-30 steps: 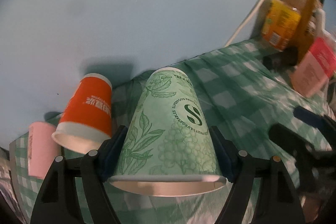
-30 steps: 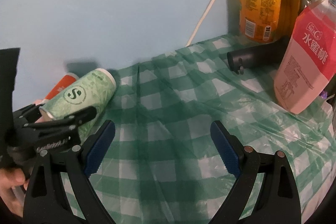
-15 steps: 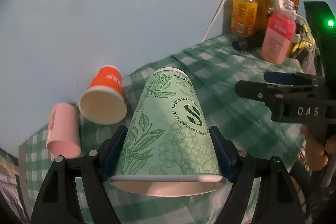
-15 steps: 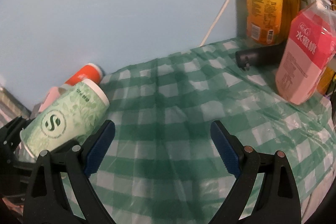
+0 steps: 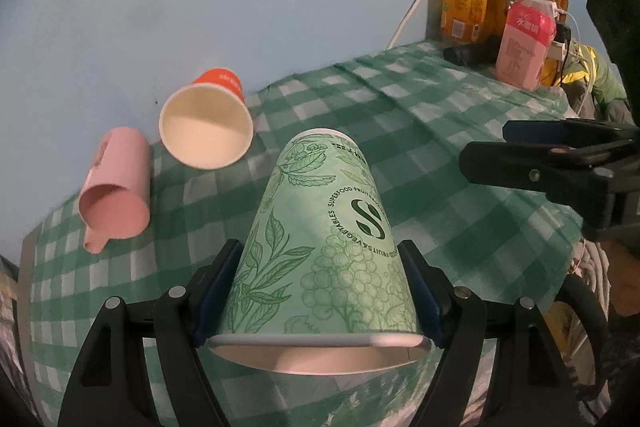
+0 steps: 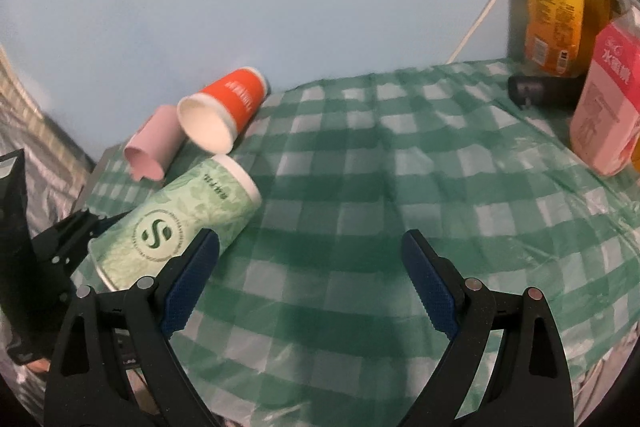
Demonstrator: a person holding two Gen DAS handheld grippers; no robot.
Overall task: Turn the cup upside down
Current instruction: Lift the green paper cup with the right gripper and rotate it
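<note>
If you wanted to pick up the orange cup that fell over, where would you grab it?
Grab the orange cup across its middle, one finger on each side of its round wall, coming down from above. It lies tipped on the checked tablecloth with its open mouth facing the camera, so the rim is awkward to pinch. The pink cup sits close beside it, so the open right gripper should probably avoid that side.

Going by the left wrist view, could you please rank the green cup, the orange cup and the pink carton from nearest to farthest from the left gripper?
1. Green cup: clamped in the left gripper, centre.
2. Orange cup: lying on its side, ahead to the left.
3. Pink carton: upright at the far right end of the checked cloth.
</note>
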